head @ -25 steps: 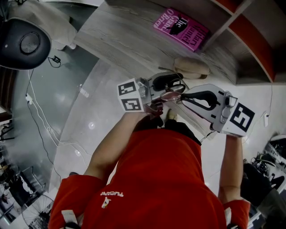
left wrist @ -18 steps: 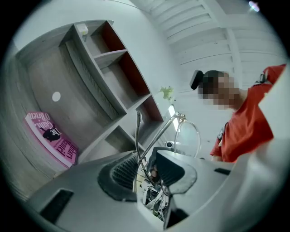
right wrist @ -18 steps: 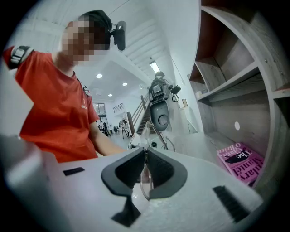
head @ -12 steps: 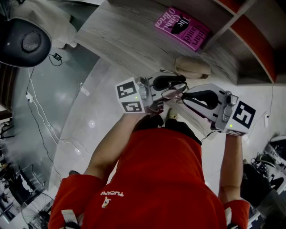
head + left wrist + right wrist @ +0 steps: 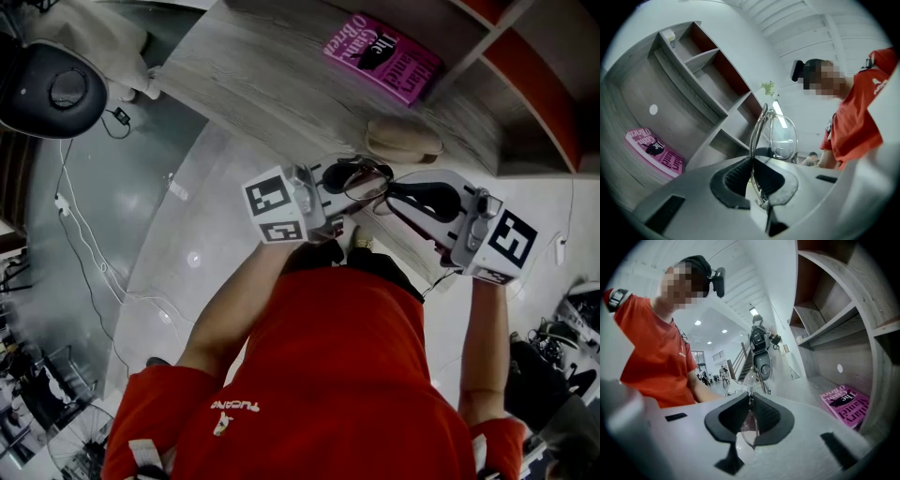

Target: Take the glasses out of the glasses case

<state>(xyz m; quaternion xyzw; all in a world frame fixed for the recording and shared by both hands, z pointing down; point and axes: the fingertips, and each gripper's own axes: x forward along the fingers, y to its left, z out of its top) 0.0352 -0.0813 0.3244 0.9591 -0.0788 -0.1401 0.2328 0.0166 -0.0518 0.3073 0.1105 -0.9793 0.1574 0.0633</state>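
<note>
I hold thin-rimmed glasses (image 5: 364, 185) in the air between both grippers, in front of the person's red shirt. My left gripper (image 5: 349, 178) has just closed: in the left gripper view its pads pinch the metal frame (image 5: 756, 140), with a clear lens (image 5: 783, 137) standing above the jaws. My right gripper (image 5: 386, 194) is shut on the other side; a lens (image 5: 748, 426) sits edge-on between its dark pads. The beige glasses case (image 5: 403, 141) lies on the grey wooden table (image 5: 262, 75), just beyond the grippers.
A pink book (image 5: 380, 58) lies on the table near a shelf unit (image 5: 525, 75) with red-brown backs. A black round device (image 5: 52, 89) and cables (image 5: 80, 253) are on the glossy floor at left. A parked scooter (image 5: 761, 352) stands farther off.
The left gripper has rolled slightly and closed onto the glasses frame. Both grippers and the glasses have drifted a little up in the picture, toward the case.
</note>
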